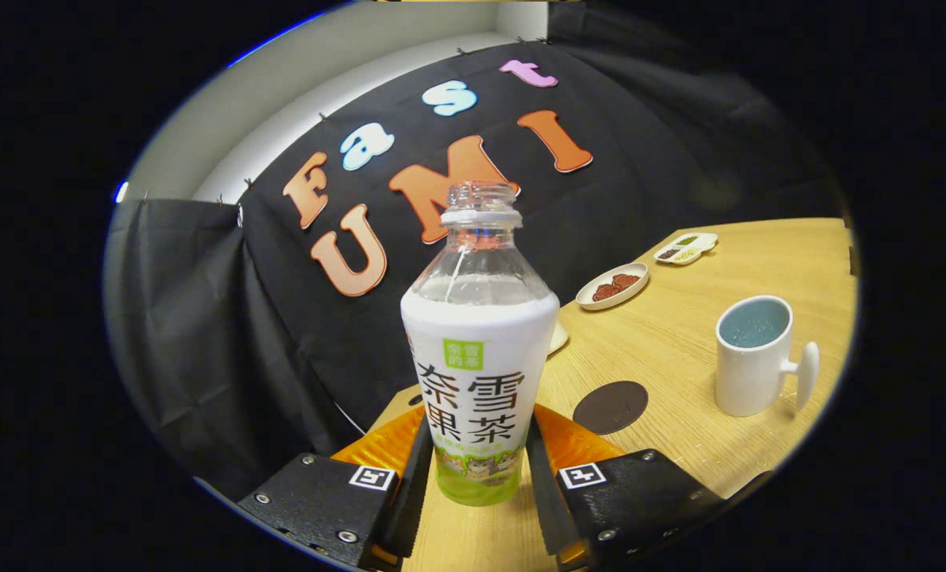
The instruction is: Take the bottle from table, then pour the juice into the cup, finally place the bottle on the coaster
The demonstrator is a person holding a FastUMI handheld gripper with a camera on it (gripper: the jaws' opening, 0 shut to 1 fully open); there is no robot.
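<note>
White wrap hides most of the bottle [479,349], so its juice level is hard to see. It stands uncapped between the tool [476,477] fingers, which sit close on both sides; I cannot tell if they press it. Coaster [610,407] and cup [752,356] lie toward 2 o'clock.

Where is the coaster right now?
In the gripper view the coaster lies flat on the table, just beyond the gripper, between the bottle and the cup.

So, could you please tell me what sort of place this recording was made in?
Probably a staged recording booth, not a home: black cloth wall hangs behind a wooden table set with a cup, coaster and snack dishes. The hand-held gripper has its fingers either side of the bottle.
</note>
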